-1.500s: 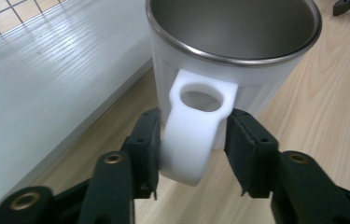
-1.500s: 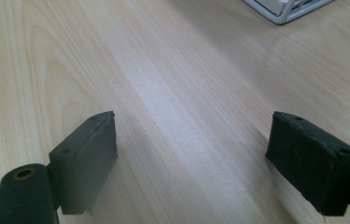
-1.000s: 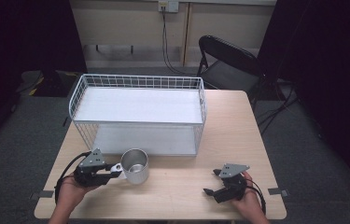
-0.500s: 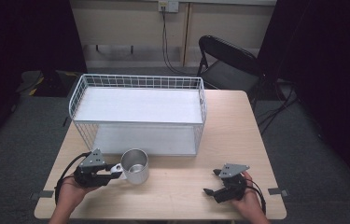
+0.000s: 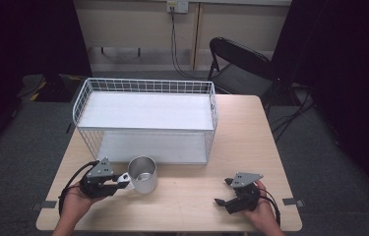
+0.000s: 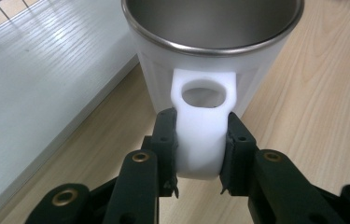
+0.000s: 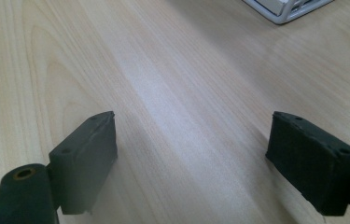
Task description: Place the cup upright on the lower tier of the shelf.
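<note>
The left gripper (image 5: 119, 180) clamps the white handle (image 6: 201, 135) of a steel mug (image 5: 142, 174), which stands upright on the table (image 5: 192, 206) just in front of a white wire basket (image 5: 145, 118). The right gripper (image 5: 223, 191) rests wide open, well apart.

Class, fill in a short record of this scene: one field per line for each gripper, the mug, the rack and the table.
left gripper: shut on the mug handle
right gripper: open, low over bare table, holding nothing
mug: upright, steel-lined, white outside, handle toward the left gripper
wire rack: white, two shelves, behind the mug
table: light wood
</note>
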